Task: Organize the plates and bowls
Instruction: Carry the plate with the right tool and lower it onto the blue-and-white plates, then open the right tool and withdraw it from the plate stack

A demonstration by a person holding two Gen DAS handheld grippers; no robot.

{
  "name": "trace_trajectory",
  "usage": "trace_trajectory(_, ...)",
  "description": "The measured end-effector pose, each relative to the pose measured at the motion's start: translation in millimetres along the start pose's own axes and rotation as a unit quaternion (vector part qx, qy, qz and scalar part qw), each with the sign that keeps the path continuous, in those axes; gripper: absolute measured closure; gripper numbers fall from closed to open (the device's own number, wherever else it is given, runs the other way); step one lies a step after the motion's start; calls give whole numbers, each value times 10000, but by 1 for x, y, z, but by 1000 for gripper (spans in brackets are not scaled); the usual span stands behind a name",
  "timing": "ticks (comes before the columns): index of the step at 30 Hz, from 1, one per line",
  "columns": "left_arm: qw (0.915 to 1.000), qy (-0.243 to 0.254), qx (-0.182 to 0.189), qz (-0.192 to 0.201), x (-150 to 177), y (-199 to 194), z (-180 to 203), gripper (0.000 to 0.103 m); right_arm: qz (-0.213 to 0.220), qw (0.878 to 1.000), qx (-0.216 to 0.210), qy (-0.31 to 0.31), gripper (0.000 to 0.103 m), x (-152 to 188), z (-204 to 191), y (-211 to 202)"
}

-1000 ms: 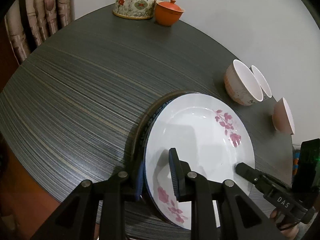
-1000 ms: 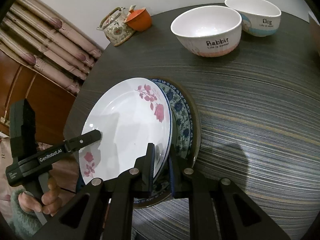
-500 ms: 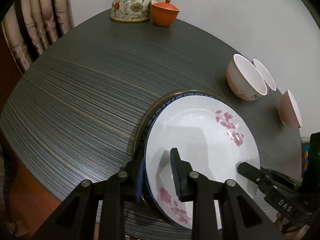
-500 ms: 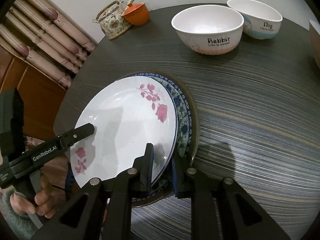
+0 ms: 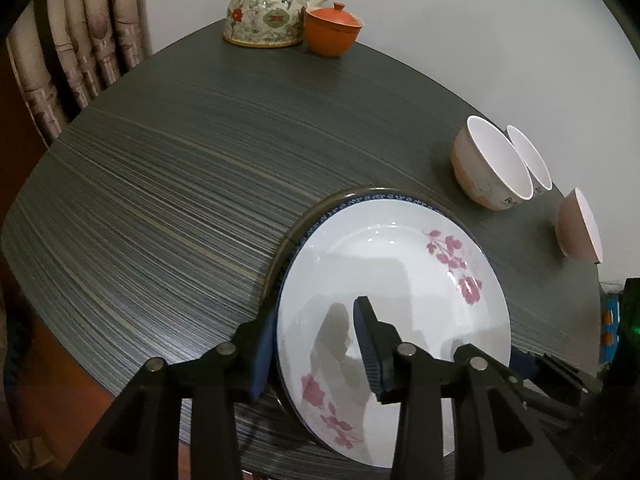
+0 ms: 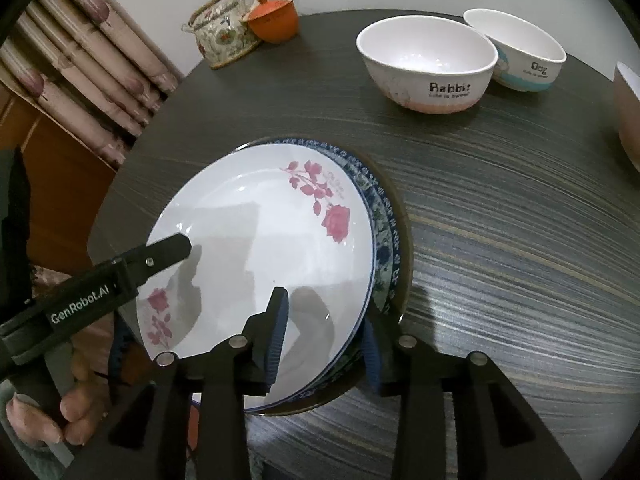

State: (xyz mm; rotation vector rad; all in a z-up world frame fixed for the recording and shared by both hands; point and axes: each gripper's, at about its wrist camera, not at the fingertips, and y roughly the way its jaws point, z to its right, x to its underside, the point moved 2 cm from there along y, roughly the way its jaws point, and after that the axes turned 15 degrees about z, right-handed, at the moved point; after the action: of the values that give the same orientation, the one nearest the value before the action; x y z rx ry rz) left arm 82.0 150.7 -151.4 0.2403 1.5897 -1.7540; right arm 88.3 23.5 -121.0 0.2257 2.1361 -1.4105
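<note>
A white plate with pink roses (image 5: 392, 280) (image 6: 264, 248) lies on top of a blue-patterned plate (image 6: 382, 216) and a dark plate at the table's near edge. My left gripper (image 5: 314, 348) is open, its jaws astride the plate's left rim; it also shows in the right wrist view (image 6: 160, 254). My right gripper (image 6: 324, 340) is open, its jaws astride the stack's right rim; part of it shows in the left wrist view (image 5: 532, 368). The Rabbit bowl (image 6: 426, 66) (image 5: 490, 166), the Dog bowl (image 6: 520, 48) (image 5: 530, 158) and a brown bowl (image 5: 580, 226) (image 6: 628, 112) stand apart.
A floral teapot (image 5: 266, 10) (image 6: 222, 36) and an orange lidded cup (image 5: 334, 28) (image 6: 276, 18) stand at the far side of the dark round table (image 5: 180, 160). A curtain (image 5: 80, 40) hangs at the left, a white wall behind.
The rose plate has come down level onto the stack. Both grippers have opened wider around the rims.
</note>
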Motion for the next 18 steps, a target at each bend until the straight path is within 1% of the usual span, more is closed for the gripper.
trace_trajectory(2, 9996, 157, -117, 182, -2, -4, 2, 64, -67, 9999, 105, -37, 68, 0, -4, 2)
trace_trajectory(4, 9993, 207, -114, 304, -3, -7, 5, 63, -127, 9998, 168, 0, 68, -1, -6, 3)
trace_trajectory(5, 9992, 211, -108, 317, -3, -8, 5, 61, -134, 9997, 203, 0, 67, -2, -6, 3)
trace_trajectory(11, 9992, 217, -77, 342, -2, -11, 6, 60, -199, 9992, 351, 42, 65, -5, -9, 8)
trace_trajectory(15, 9969, 419, -320, 579, -3, -20, 5, 60, -180, 9990, 394, 76, 59, -5, -12, 8)
trace_trajectory(18, 9955, 463, -455, 694, -4, -21, 4, 60, -173, 9989, 439, 35, 58, -6, -15, 7)
